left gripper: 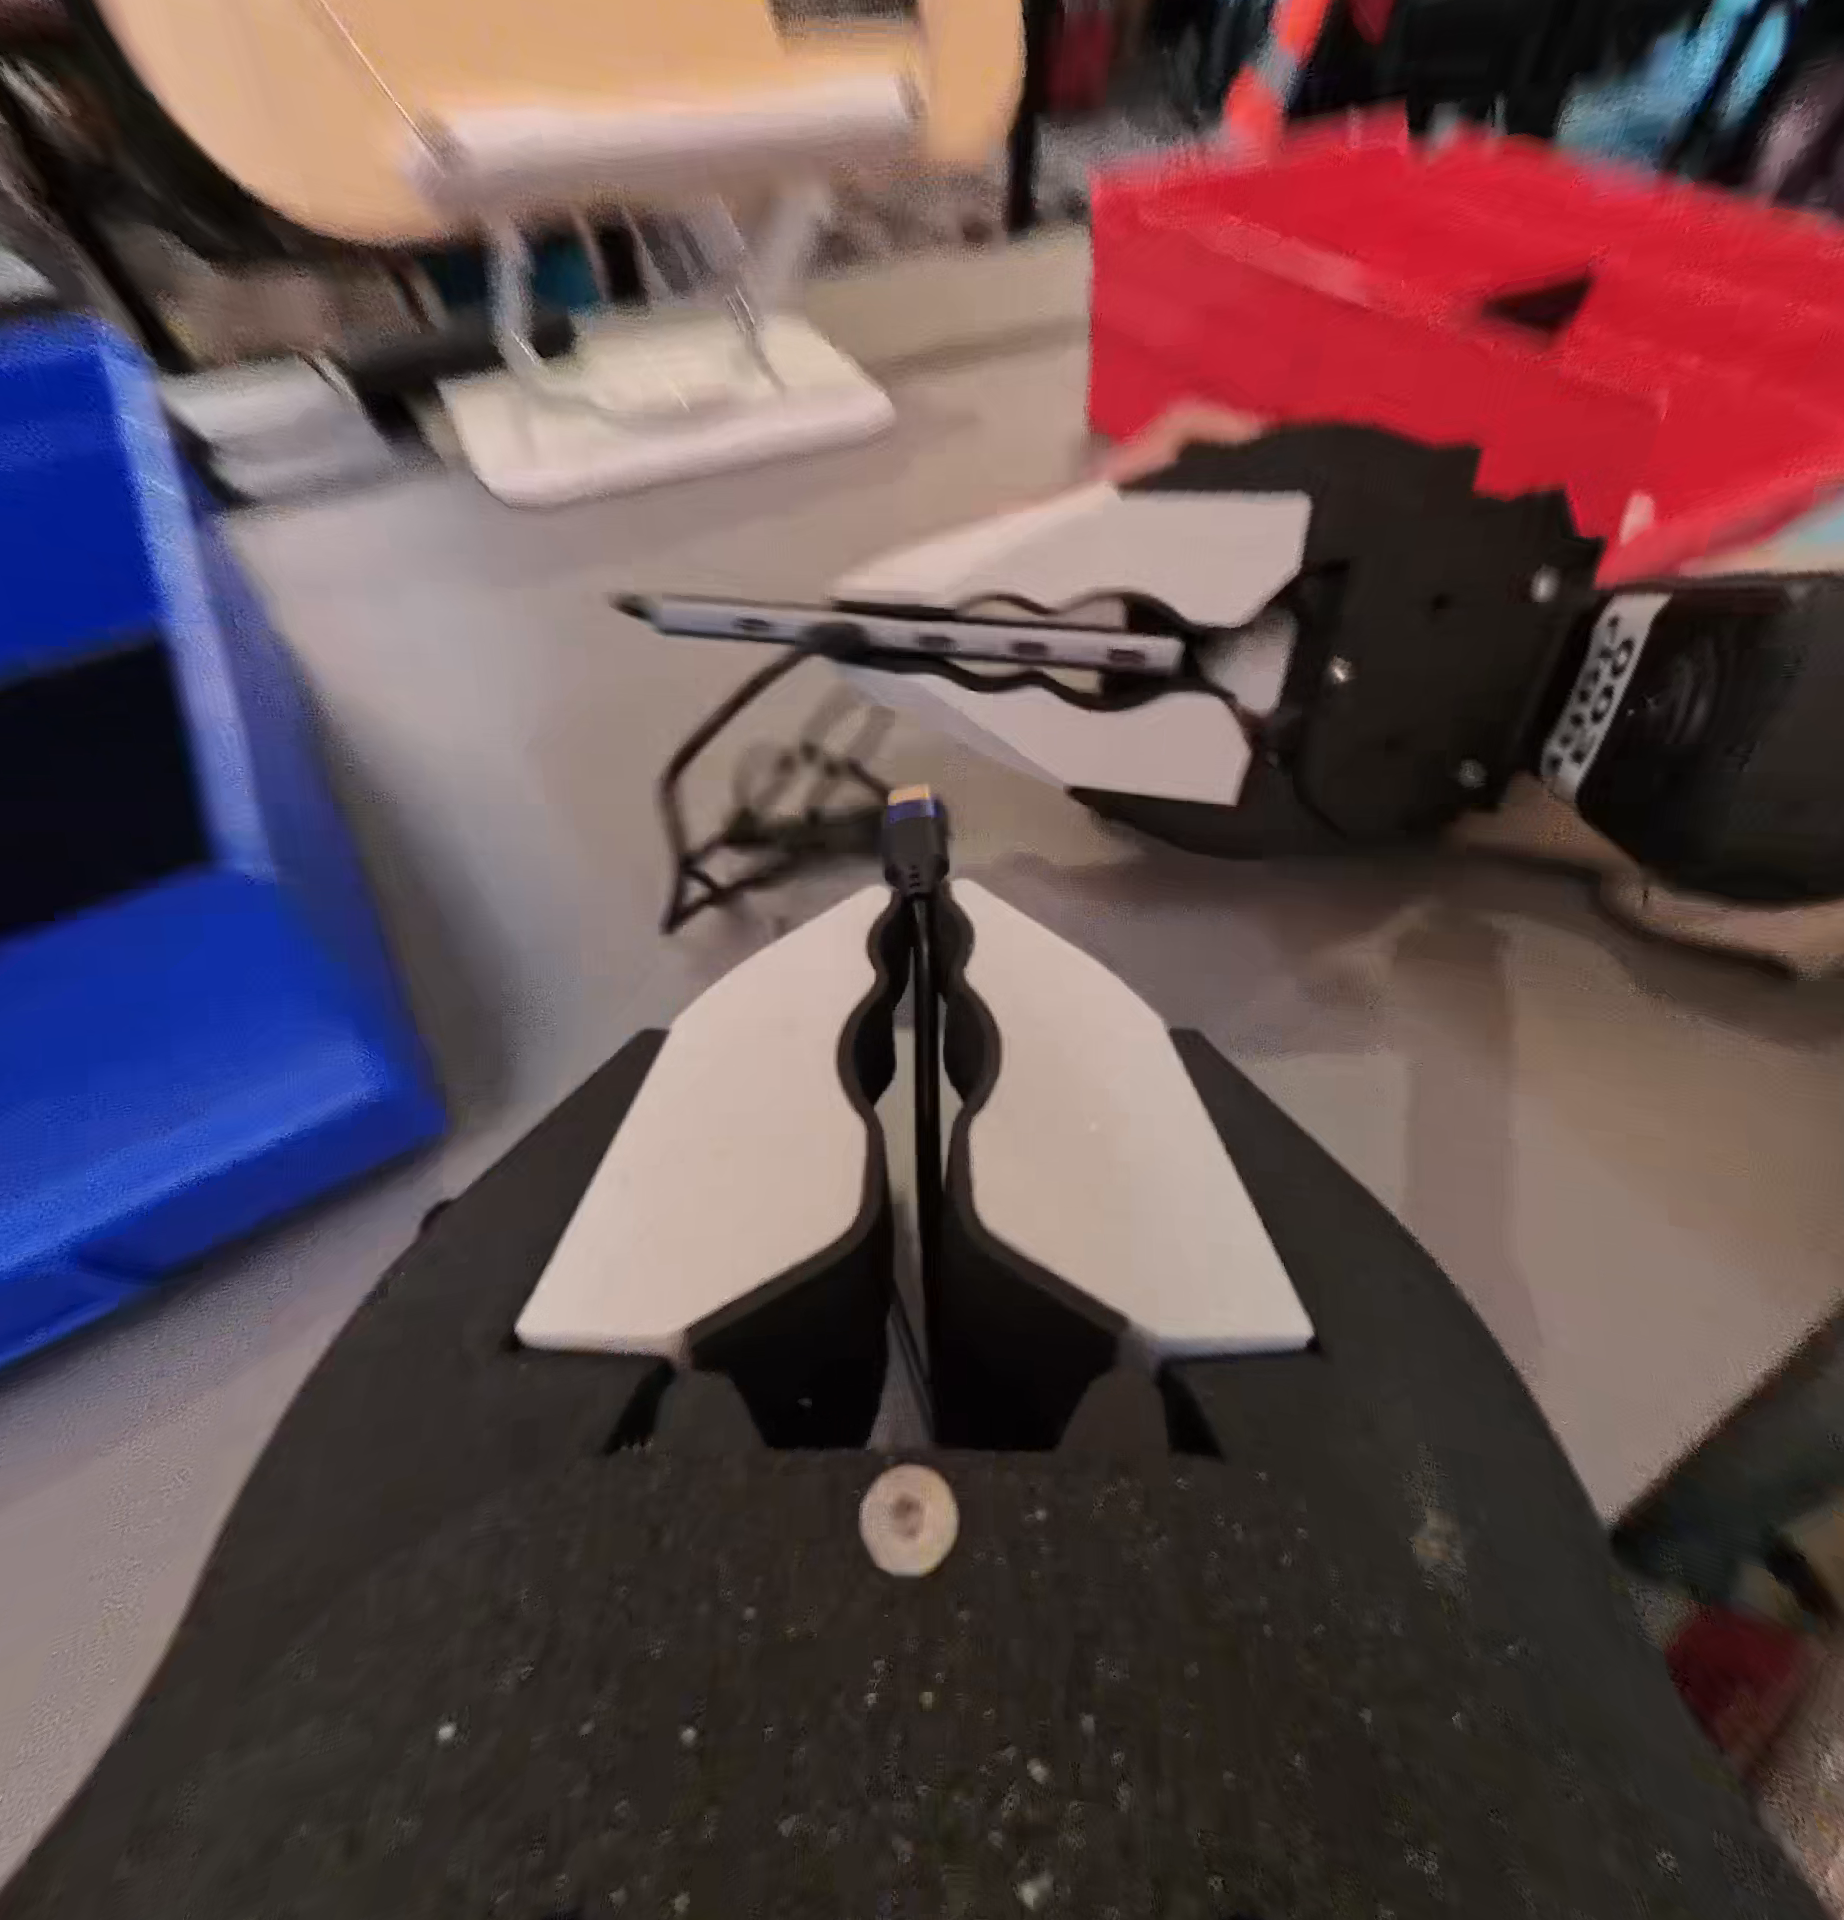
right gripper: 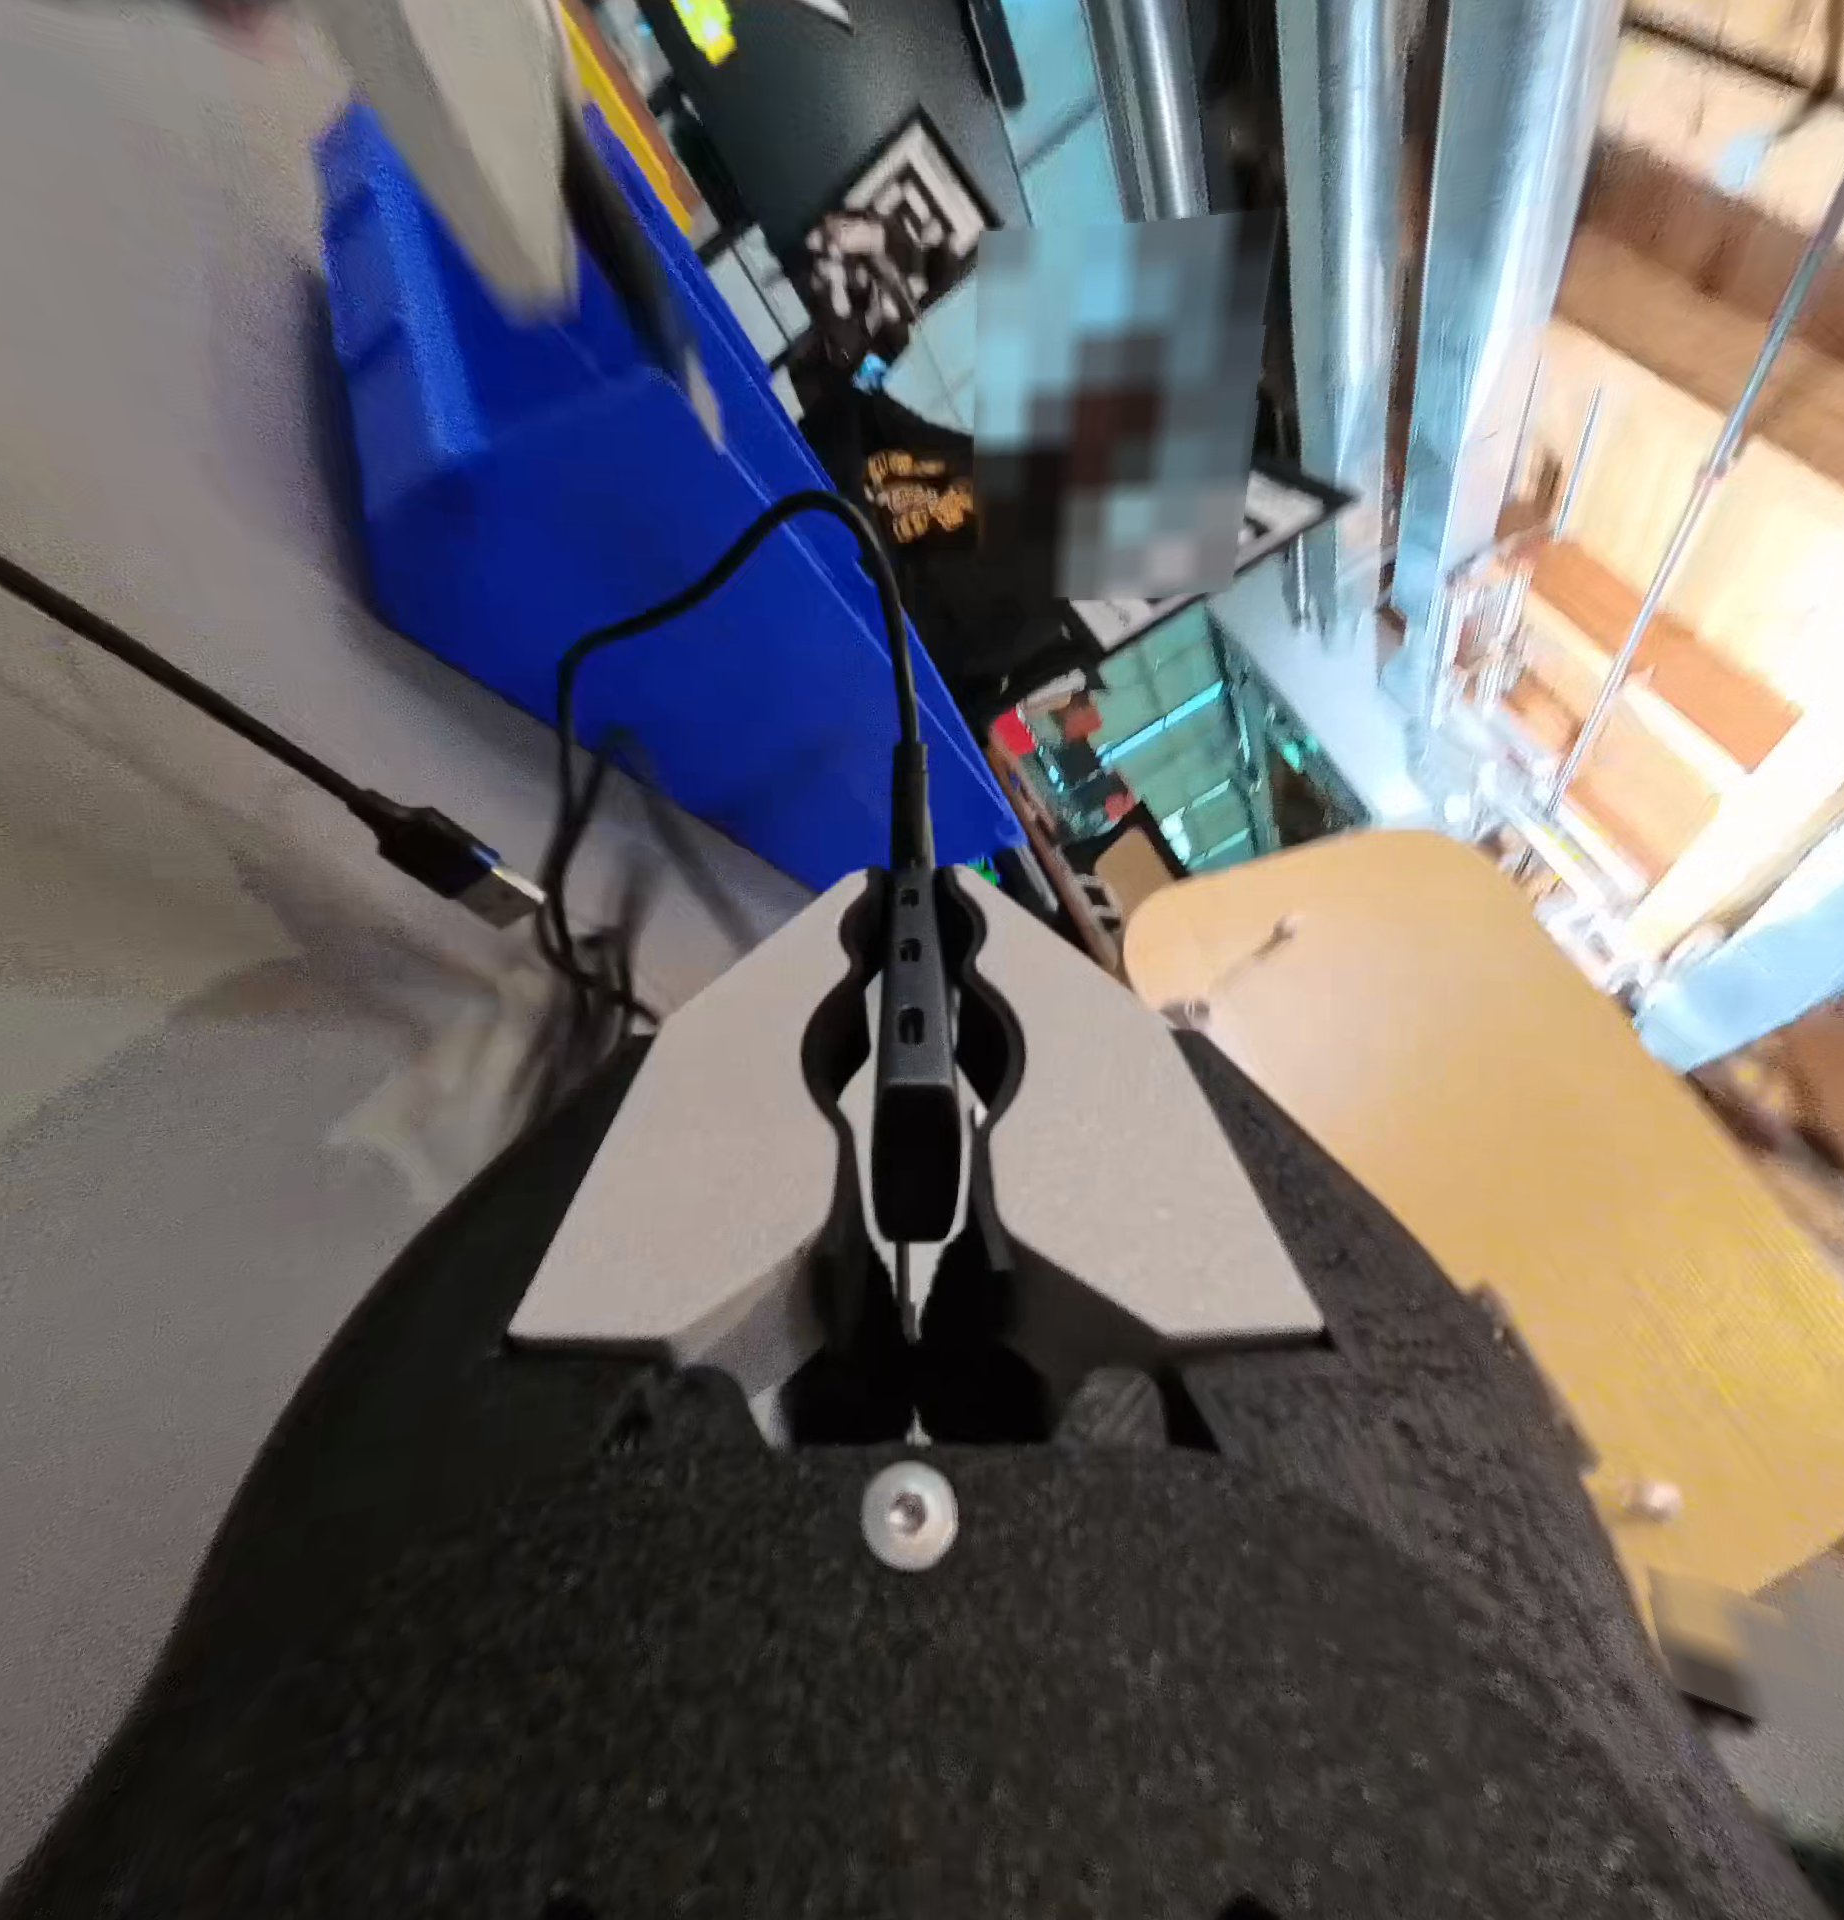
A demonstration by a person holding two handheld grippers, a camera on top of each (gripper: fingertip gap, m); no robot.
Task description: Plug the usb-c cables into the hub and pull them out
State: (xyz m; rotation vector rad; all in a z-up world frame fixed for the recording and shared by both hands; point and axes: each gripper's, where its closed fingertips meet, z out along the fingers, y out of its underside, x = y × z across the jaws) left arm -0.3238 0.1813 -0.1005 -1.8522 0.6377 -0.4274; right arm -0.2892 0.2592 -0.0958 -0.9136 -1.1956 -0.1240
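In the left wrist view my left gripper (left gripper: 913, 896) is shut on a thin black cable. Its plug (left gripper: 911, 831), black with a blue band and a metal tip, sticks out past the fingertips. It points at the hub (left gripper: 710, 621) and stays a short way below it, apart. The hub is a slim bar with several ports along its side. My right gripper (left gripper: 856, 636) holds it level from the right. In the right wrist view the right gripper (right gripper: 913, 883) is shut on the dark hub (right gripper: 913, 1122). The hub's own black lead (right gripper: 876, 582) arcs out of its far end.
A blue bin (left gripper: 118, 831) stands at the left and shows in the right wrist view too (right gripper: 585, 540). A red box (left gripper: 1417, 301) stands behind the right gripper. Loose black cables (left gripper: 731, 831) lie on the grey table (left gripper: 482, 623). Another cable's metal plug (right gripper: 461, 878) shows at the left. The tips of one gripper are about 9 cm away from the tips of the other.
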